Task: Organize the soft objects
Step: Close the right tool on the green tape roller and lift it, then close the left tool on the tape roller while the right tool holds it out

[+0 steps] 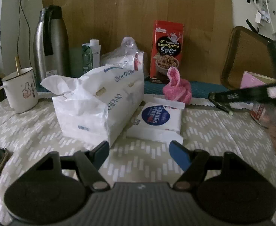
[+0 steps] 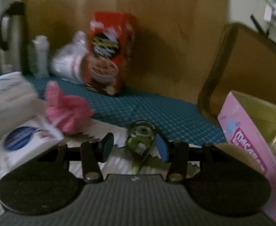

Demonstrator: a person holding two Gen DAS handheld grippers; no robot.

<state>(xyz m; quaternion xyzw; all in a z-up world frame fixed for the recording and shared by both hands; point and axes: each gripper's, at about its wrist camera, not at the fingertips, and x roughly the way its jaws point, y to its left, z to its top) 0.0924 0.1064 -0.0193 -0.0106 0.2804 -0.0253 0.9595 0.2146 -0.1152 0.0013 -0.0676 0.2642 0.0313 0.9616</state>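
**Two claws parted over a table of tissue packs**

The left claw (image 1: 139,155) hangs released above the patterned cloth of the table (image 1: 34,131), nothing between its jaws. Just ahead of it lie the soft things. The flat tissue pack (image 1: 156,121), white with a round blue label, lies on the cloth just beyond its tips. Touching that pack on its left is the large tissue bag (image 1: 98,103), with a loose sheet puffing out of its torn top. Both should be light and squashy, with slick plastic wrap, so I would pinch the flat pack across its short width and the big bag low on a firm corner, not by the loose sheet. Further back sits the pink knitted piece (image 1: 177,90), soft, limp and easy to snag, best taken around its bulk.

The right claw (image 2: 135,146) is also parted. A green tape dispenser (image 2: 140,141) lies between its jaws, close to the blue pad, but the blur hides whether either pad presses on it.

Readable writing is sparse. The big bag's blue lettering is upside down and unclear. The red snack box (image 1: 166,50) shows "Spilled Pork". The pink carton (image 2: 250,143) beside the right claw reads "Macaron", as best I can tell. A white mug (image 1: 19,92) carries a thumbs-up drawing.
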